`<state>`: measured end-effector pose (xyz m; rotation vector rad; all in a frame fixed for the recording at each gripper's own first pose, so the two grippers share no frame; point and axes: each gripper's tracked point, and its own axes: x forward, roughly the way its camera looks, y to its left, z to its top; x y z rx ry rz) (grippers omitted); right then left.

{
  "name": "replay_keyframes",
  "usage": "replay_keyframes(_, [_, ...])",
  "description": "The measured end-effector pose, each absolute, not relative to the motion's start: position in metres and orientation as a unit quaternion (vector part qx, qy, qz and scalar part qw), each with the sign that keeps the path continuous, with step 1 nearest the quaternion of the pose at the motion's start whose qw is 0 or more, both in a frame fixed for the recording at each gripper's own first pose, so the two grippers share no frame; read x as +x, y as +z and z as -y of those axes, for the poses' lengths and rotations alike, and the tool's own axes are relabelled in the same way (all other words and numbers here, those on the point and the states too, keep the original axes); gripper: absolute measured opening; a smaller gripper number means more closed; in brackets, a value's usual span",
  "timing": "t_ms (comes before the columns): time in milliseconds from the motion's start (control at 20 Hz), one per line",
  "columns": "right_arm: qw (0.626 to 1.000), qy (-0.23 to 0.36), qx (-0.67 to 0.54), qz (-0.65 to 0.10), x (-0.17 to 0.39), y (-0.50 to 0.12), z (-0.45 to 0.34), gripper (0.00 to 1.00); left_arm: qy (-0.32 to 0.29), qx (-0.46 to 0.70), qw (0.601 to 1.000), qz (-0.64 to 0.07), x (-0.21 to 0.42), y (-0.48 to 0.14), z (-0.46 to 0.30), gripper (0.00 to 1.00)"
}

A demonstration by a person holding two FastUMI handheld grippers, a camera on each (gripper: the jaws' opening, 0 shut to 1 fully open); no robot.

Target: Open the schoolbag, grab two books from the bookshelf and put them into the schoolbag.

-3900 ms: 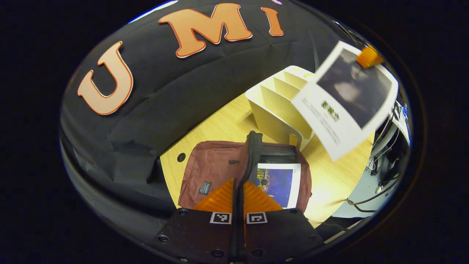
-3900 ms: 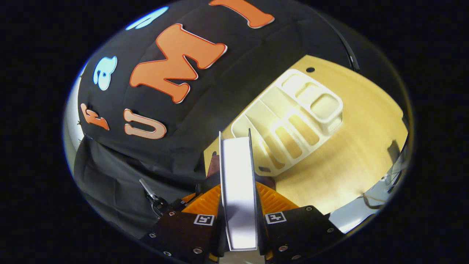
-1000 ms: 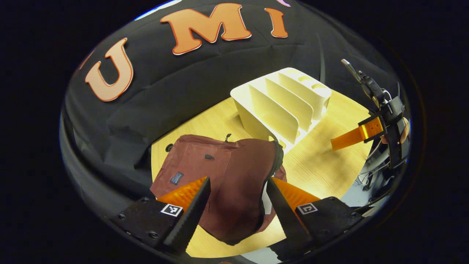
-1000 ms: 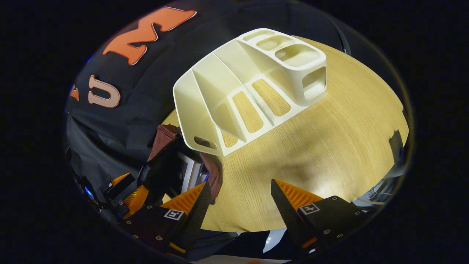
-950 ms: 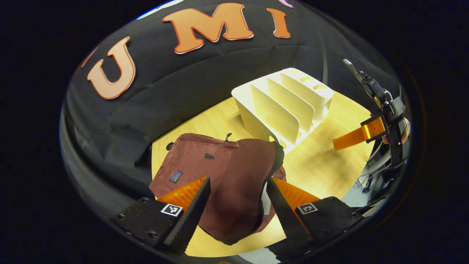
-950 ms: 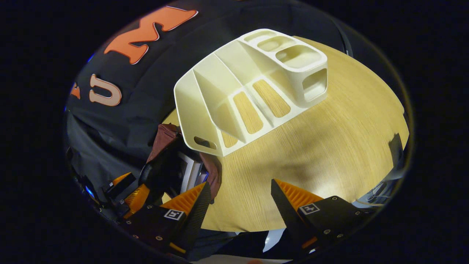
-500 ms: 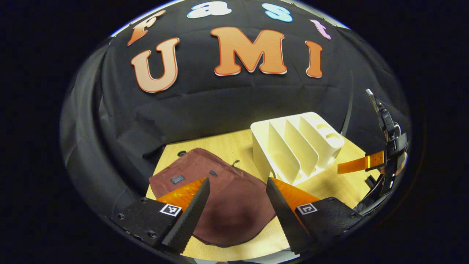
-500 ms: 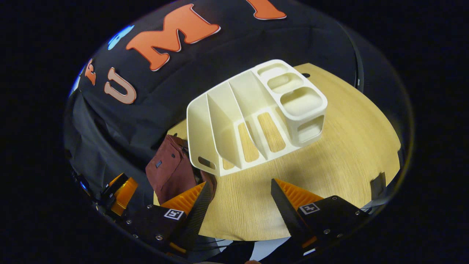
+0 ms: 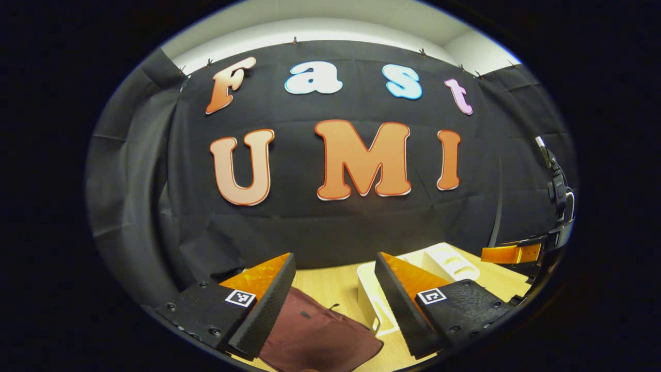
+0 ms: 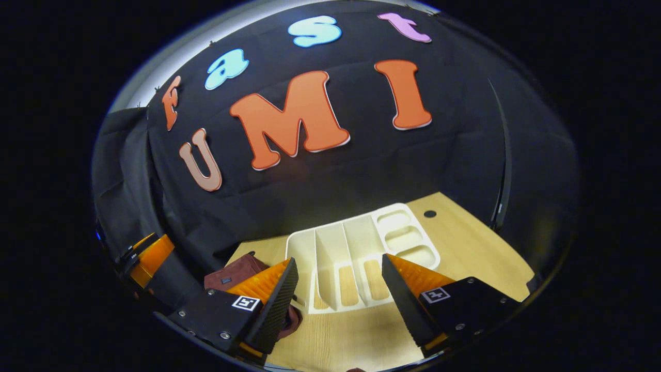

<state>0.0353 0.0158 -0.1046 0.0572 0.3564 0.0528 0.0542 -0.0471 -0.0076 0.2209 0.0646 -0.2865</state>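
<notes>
The left hand-held gripper (image 9: 330,305) is spread wide and holds nothing; so is the right hand-held gripper (image 10: 338,302). The schoolbag (image 9: 315,338) lies flat on the desk (image 10: 465,243) at 6 o'clock in the left gripper view, just beside the bookshelf (image 10: 356,258), whose slots stand bare of books. By my judgement both books are packed, so the sound move is lifting both grippers straight clear, without snagging the bag's flap.
</notes>
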Motion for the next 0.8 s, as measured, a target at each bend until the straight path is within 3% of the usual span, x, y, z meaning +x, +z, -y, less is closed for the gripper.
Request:
replay_keyframes(200, [0.993, 0.028, -0.012, -0.114, 0.039, -0.068, -0.017, 0.97, -0.125, 0.071, 0.989, -0.017, 0.051, -0.002, 0.058, 0.98])
replay_keyframes(300, [0.993, 0.038, -0.029, -0.105, 0.038, -0.065, -0.019, 0.97, -0.117, 0.062, 0.991, 0.013, 0.055, 0.004, 0.060, 1.00])
replay_keyframes(800, [0.993, 0.040, -0.041, -0.101, 0.031, -0.062, -0.017, 0.97, -0.102, 0.068, 0.992, -0.005, 0.049, 0.000, 0.057, 0.96])
